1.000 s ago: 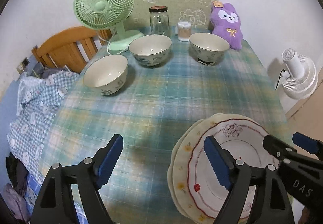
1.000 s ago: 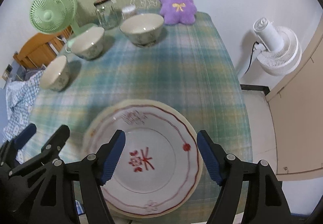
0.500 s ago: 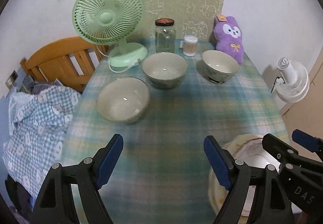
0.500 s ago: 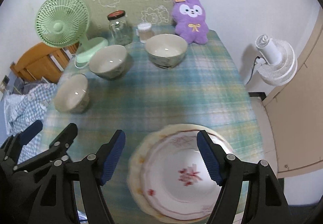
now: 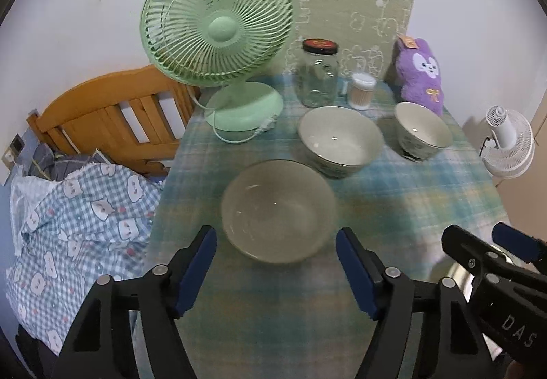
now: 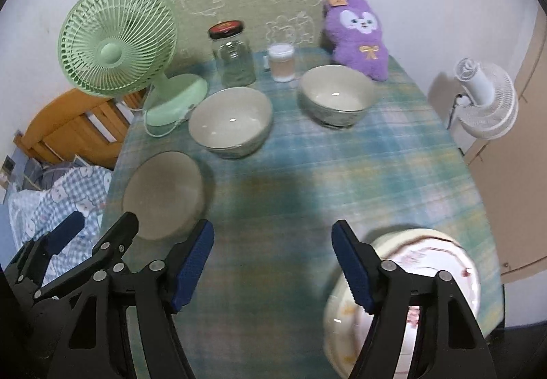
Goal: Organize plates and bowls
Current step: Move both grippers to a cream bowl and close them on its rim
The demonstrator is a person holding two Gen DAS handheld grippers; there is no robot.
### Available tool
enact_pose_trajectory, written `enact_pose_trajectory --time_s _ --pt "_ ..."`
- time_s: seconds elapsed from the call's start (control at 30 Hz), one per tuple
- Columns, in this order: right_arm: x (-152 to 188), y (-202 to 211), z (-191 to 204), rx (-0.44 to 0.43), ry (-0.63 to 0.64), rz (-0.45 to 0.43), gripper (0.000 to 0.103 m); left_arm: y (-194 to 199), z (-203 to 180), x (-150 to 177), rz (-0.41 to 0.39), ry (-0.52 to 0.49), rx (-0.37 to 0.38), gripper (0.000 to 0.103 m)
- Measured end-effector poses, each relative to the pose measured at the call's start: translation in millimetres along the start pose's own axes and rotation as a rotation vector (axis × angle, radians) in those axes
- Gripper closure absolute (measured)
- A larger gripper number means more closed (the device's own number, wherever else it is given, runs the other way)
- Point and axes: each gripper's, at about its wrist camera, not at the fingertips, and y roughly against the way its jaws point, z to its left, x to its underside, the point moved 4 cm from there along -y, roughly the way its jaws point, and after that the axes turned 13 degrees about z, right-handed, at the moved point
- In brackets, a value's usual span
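The middle of the checked tablecloth (image 6: 307, 180) lies bare, a broad lane running from the near edge up toward the far bowls. On the left it is hemmed by the nearest bowl (image 5: 277, 211), with a second bowl (image 5: 340, 139) just behind it and a third bowl (image 5: 423, 134) further right, a narrow gap between those two. The far edge is crowded by the green fan (image 5: 218, 37), glass jar (image 5: 319, 73), small container (image 5: 360, 91) and purple plush (image 5: 422, 75), while stacked plates (image 6: 427, 276) fill the near right corner.
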Motion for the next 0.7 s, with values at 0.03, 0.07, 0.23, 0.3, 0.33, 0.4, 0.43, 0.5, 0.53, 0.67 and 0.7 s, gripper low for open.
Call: enact_pose_trajectory --time_s 0.03,0.07,0.23,0.3,0.33,0.4,0.43,0.5,0.53,0.67,0.7 --pt "-4.5 -6.3 8.5 -0.003 0.005 0.005 0.034 -4.5 5.9 -3.1 0.003 0.004 0.007 0.033" --pt "-7.4 -10.5 13.5 -0.003 0.008 0.007 0.034 -8.9 11.7 -6.3 0.002 0.007 0.011 0.035" --pt "-23.4 -36.6 43.6 -0.005 0.035 0.022 0.044 -36.1 34.3 -23.7 0.019 0.012 -0.016 0.045" --pt "-29.4 -50.9 53.4 0.000 0.042 0.040 0.046 -49.9 39.4 -28.9 0.040 0.011 -0.008 0.050" --pt "-32.0 -57.3 57.4 0.001 0.041 0.049 0.048 -55.7 40.9 -30.5 0.048 0.008 -0.006 0.051" --pt "-37.5 -69.5 62.6 0.003 0.040 0.062 0.051 -67.8 42.7 -32.5 0.063 -0.010 -0.001 0.056" --pt "-39.6 -75.0 65.0 0.008 0.041 0.070 0.053 -72.4 43.3 -33.1 0.068 -0.019 -0.001 0.057" --pt "-43.6 -85.7 68.5 0.016 0.040 0.082 0.055 -82.4 44.3 -34.8 0.081 -0.034 0.001 0.060" --pt "-44.9 -90.3 69.7 0.018 0.039 0.089 0.058 -87.1 45.3 -35.4 0.087 -0.040 0.004 0.061" --pt "-50.6 -109.3 75.0 0.028 0.032 0.121 0.068 -102.4 49.0 -39.6 0.109 -0.033 0.019 0.068" --pt "-51.9 -112.7 75.5 0.031 0.032 0.127 0.072 -106.0 49.6 -40.3 0.113 -0.033 0.016 0.072"
